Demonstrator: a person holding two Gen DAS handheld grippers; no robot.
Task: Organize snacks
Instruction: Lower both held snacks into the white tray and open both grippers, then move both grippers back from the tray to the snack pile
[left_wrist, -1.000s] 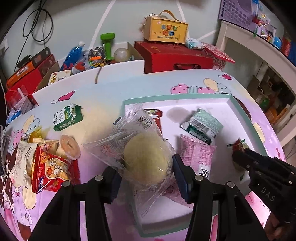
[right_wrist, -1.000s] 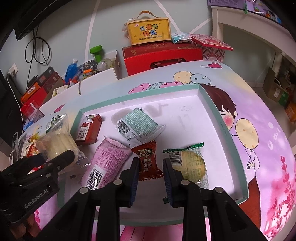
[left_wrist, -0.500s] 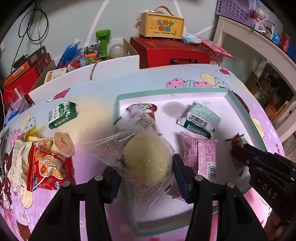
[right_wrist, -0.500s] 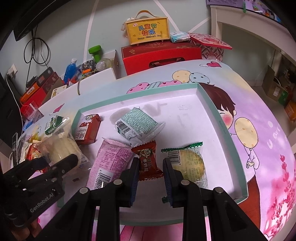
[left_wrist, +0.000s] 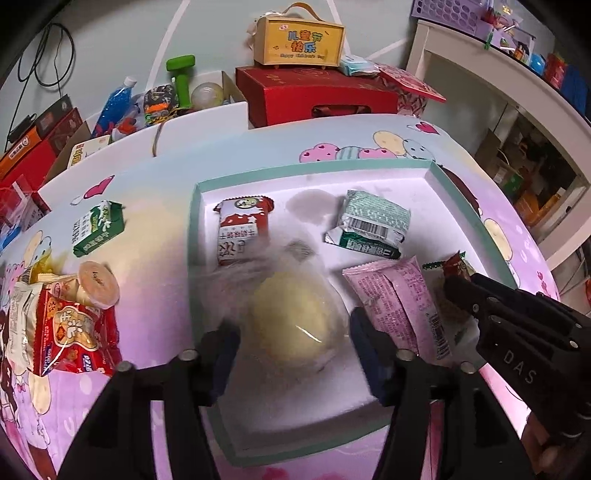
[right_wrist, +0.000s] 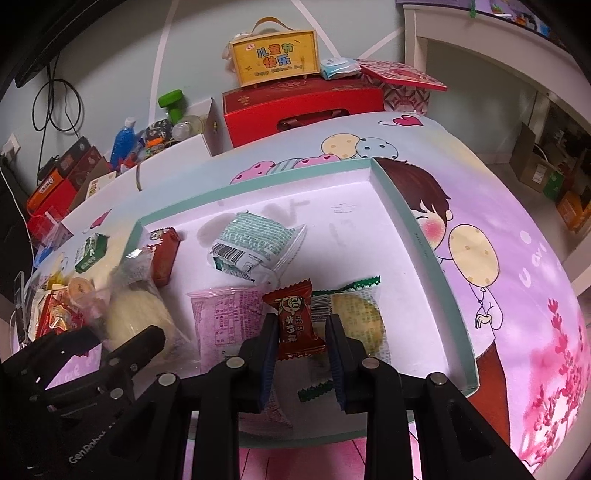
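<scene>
The left claw (left_wrist: 293, 341) is opening over the tray (left_wrist: 195, 229), its pads standing clear on either side of the bun (left_wrist: 291, 321), a pale round cake in a clear wrapper that is blurred and seems to be dropping or settling onto the tray floor directly between and just ahead of the tips. The bun has no real long axis; its loose wrapper is trailing away from the claw toward the red pack (left_wrist: 242, 230). Just right of the left claw the pink pack (left_wrist: 400, 299) is lying lengthwise, so room on that side is tight, while the tray's near wall is sitting just under the claw. The right claw (right_wrist: 301, 332) is clamped on the red candy (right_wrist: 293, 323), holding it above the pink pack and a green-edged cake (right_wrist: 356, 321); open tray floor is lying ahead and to its right. More snacks are waiting on the table (left_wrist: 155, 229) to the left claw's left, nearer that hand.
</scene>
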